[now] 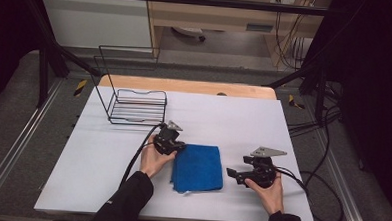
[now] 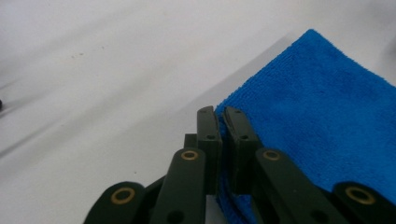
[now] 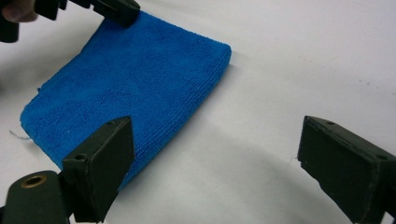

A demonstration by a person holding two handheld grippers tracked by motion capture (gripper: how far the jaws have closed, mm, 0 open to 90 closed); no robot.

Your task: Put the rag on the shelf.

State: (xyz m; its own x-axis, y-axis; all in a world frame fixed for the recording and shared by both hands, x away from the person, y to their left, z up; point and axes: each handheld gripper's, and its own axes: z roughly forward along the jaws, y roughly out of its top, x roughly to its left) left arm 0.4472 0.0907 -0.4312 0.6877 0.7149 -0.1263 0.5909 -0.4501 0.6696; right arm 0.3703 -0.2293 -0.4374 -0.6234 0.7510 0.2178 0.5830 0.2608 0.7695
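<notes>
The folded blue cloth (image 1: pixel 198 167) lies near the worktop's (image 1: pixel 243 117) front edge, mid-width. The left tool (image 1: pixel 178 149) pinches its far left corner, jaws closed on the fabric, so the grasp looks made; lifting or unfolding remains. The right tool (image 1: pixel 232 174) waits just right of it, jaws wide, empty. The high view adds a wire rack (image 1: pixel 134 107) near the back left corner.

No readable text, labels, brands or numbers anywhere; far wall markings too blurred.
</notes>
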